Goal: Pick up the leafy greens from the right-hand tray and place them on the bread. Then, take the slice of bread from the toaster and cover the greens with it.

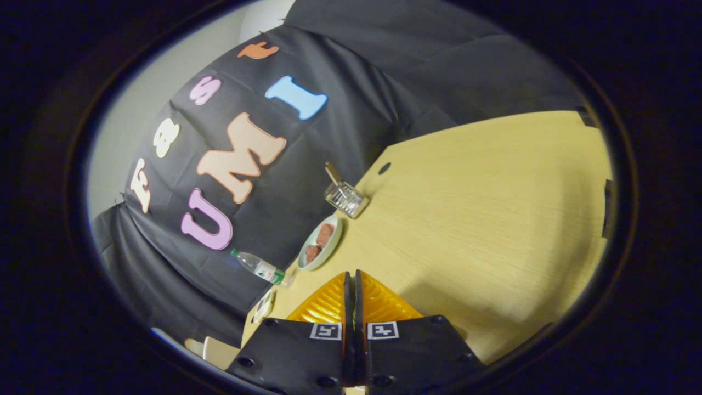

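Observation:
My gripper (351, 278) is held tilted above the wooden table (493, 219), its two fingers pressed together with no gap and nothing visibly between them. Well beyond the fingertips, at the table's far edge by the black cloth wall, stands a small metal toaster (346, 197) with a slice of bread (332, 172) sticking up out of it. Nearer to the fingers than the toaster lies a pale green plate (328, 249) holding two reddish-brown pieces (320, 241). The rim of another small plate (263, 305) shows just left of the fingers; its contents are too small to tell.
A clear plastic bottle (260, 267) with a green cap and label stands beside the pale green plate. A small dark round hole (384, 168) marks the table past the toaster. A pale object (211, 351) sits off the table's near corner. Bare wood stretches right of the fingers.

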The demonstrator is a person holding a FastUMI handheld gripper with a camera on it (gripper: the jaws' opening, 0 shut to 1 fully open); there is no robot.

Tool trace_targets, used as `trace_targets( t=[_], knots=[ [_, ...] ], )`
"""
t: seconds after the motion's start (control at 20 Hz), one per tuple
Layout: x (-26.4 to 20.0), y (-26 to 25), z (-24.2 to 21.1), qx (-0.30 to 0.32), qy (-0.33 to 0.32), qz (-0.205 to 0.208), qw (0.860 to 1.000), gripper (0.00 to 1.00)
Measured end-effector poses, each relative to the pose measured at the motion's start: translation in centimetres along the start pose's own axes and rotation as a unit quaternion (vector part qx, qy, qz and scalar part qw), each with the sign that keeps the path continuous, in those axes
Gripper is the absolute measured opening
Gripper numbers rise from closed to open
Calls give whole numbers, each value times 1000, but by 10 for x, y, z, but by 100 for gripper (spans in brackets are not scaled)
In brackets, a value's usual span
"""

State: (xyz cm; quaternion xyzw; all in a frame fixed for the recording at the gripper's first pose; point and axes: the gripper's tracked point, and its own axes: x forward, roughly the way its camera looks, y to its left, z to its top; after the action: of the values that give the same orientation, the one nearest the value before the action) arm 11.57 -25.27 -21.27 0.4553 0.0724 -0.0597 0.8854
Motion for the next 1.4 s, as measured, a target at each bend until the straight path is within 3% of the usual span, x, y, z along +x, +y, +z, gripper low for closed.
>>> trace_targets(
  t=[0.4, 0.9, 1.1, 1.4],
  knots=[
    [-26, 109, -19, 26, -2, 81, 996, 3],
    [-70, 248, -130, 100, 74, 177, 976, 3],
    [-67, 252, -155, 123, 78, 162, 976, 3],
    [-38, 185, -177, 154, 66, 91, 982, 3]
  ],
)
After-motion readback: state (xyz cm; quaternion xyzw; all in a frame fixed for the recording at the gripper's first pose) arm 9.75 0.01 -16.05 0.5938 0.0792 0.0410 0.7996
